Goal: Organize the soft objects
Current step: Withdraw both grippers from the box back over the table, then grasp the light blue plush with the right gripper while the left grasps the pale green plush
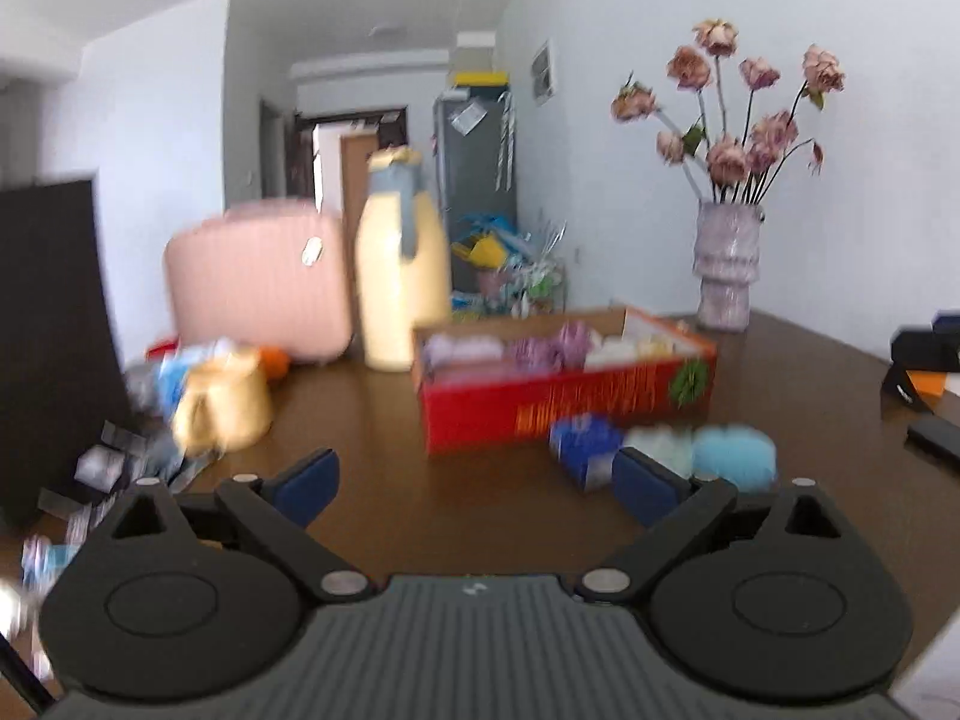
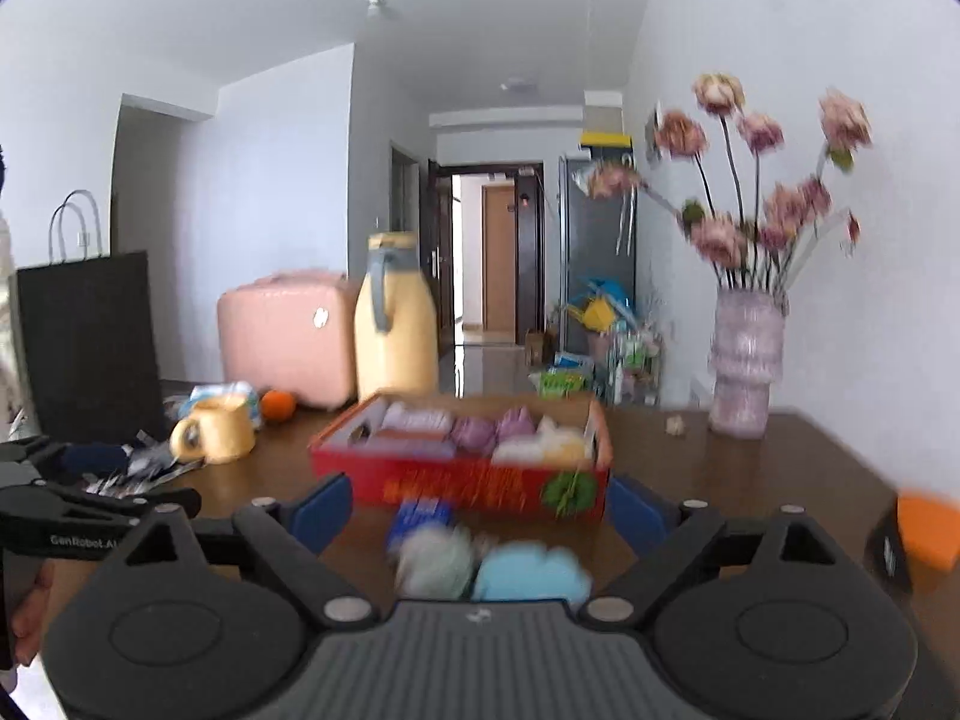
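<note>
- A black paper bag (image 2: 90, 336) with looped handles is seen standing at the far left of the brown surface (image 2: 750, 480).
- The left gripper (image 1: 474, 483) is held above bare surface, its jaws spread wide with nothing between them; it is also glimpsed from the side at the left edge of the right wrist view (image 2: 90, 480).
- A yellow mug (image 1: 225, 402) is seen lying tipped over, its opening turned to the left, with an orange fruit (image 2: 278, 405) just behind it.
- A pink case (image 1: 258, 282) and a tall cream bottle (image 1: 402, 264) are stood side by side at the back.
- The red box (image 1: 564, 402) is placed mid-surface, its long axis running left to right; soft purple, white and yellow items are packed inside in a row.
- Just in front of the box, a small blue packet (image 1: 585, 441), a pale green soft ball (image 2: 435, 561) and a light blue soft ball (image 2: 531, 573) are lined up left to right, the two balls touching.
- The right gripper (image 2: 480, 516) is held just above these balls with its jaws spread wide, nothing being gripped.
- A ribbed vase (image 1: 726, 264) of pink flowers is stood at the back right, by the wall.
- An orange and black box (image 2: 918, 534) is seen at the right edge.
</note>
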The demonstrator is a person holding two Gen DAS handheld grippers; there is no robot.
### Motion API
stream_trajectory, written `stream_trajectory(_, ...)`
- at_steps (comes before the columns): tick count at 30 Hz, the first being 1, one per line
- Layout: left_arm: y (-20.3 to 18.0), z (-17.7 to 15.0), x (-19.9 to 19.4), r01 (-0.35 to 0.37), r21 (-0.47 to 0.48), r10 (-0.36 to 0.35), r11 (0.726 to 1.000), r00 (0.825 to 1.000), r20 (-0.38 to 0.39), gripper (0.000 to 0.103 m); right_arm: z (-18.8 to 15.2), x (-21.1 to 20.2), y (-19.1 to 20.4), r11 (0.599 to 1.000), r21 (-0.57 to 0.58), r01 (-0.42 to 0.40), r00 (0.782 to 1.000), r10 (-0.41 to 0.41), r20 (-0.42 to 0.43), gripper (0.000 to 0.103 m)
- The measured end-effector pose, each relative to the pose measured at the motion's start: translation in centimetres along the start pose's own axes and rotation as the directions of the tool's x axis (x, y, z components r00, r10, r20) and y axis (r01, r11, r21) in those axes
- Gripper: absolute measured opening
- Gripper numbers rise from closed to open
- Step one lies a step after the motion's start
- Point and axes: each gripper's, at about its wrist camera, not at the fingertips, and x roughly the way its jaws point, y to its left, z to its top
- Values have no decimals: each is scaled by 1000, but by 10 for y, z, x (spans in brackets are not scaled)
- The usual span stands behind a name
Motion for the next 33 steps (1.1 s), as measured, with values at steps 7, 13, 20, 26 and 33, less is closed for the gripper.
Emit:
stream_trajectory(7, 14, -56, -46, -21, -52, 16, 998, 995, -100, 100, -68, -24, 27, 997, 11, -72, 989, 72, -126, 92)
stream_trajectory(13, 9, -53, -33, 25, -51, -30, 998, 994, -108, 100, -73, -16, 35, 999, -39, -7, 990, 2, -141, 92)
stream_trajectory(20, -11, -48, 7, 125, -78, -136, 989, 977, -162, 99, -76, 10, 17, 999, -18, 34, 982, -37, -186, 91)
stream_trajectory(26, -44, -26, 62, 259, -50, -264, 964, 955, -138, 99, -59, 43, -23, 990, 77, 114, 977, -98, -188, 90)
stream_trajectory(33, -80, -7, 159, 306, -50, -310, 951, 930, -195, 63, -48, 84, -54, 981, 133, 140, 977, -115, -182, 90)
